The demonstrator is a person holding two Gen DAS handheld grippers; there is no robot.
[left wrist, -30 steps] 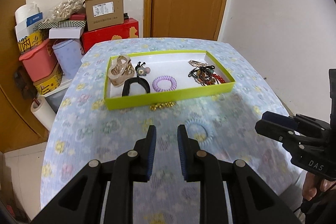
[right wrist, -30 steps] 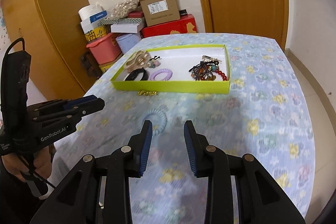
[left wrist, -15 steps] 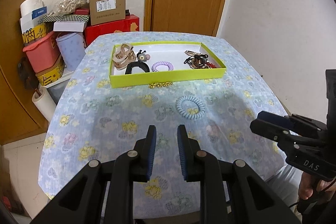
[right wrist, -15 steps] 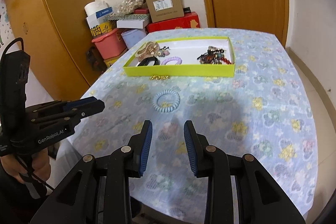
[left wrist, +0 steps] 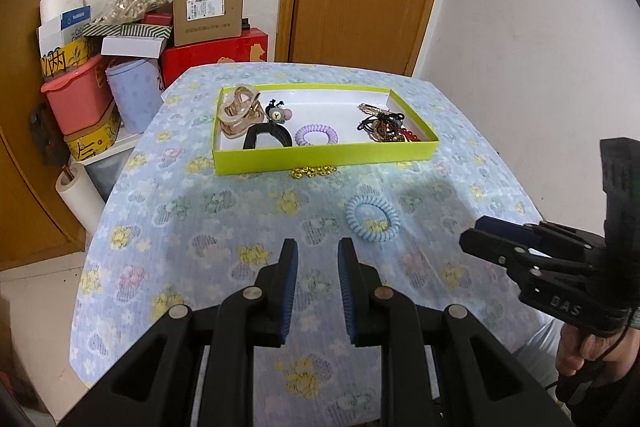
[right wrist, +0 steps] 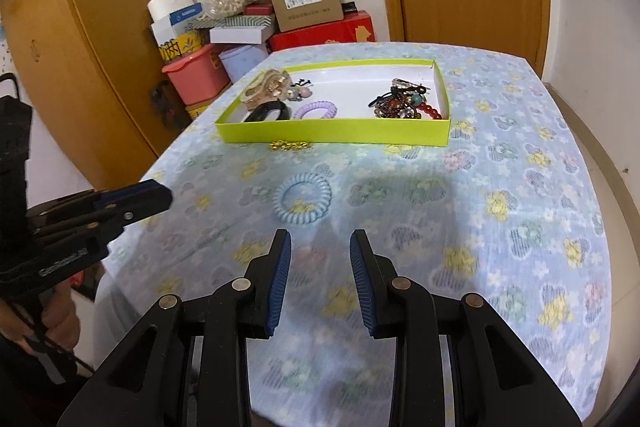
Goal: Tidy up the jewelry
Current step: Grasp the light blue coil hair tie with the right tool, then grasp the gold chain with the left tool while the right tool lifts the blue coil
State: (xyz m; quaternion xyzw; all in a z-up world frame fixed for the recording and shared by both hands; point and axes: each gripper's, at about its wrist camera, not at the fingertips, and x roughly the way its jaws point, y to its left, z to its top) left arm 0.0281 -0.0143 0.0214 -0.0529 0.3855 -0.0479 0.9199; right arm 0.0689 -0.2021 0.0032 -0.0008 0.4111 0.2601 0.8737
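Both grippers are spread and empty, and the blue coil hair tie [right wrist: 302, 201] lies just ahead of the right gripper [right wrist: 320, 251], nearer than the left gripper [left wrist: 318, 259].

Tablecloth [left wrist: 168, 227] under jaws: pale blue w/ yellow, pink, white flower print. Ahead of jaws, coil hair tie [left wrist: 372, 217], light blue. Beyond it, gold chain [left wrist: 313, 171] against lime-green tray [left wrist: 320, 159], white inside. In tray, L to R: beige-tan claw clip [left wrist: 237, 115], black clip [left wrist: 267, 137], lilac coil tie [left wrist: 316, 135], dark bead tangle [left wrist: 386, 127] w/ red beads. Left gripper [left wrist: 318, 267] and right gripper [right wrist: 320, 263]: black, blue ribbed pads. Far bkgd: orange-brown door [left wrist: 360, 7], red box [left wrist: 212, 57], pink bin [left wrist: 78, 95].
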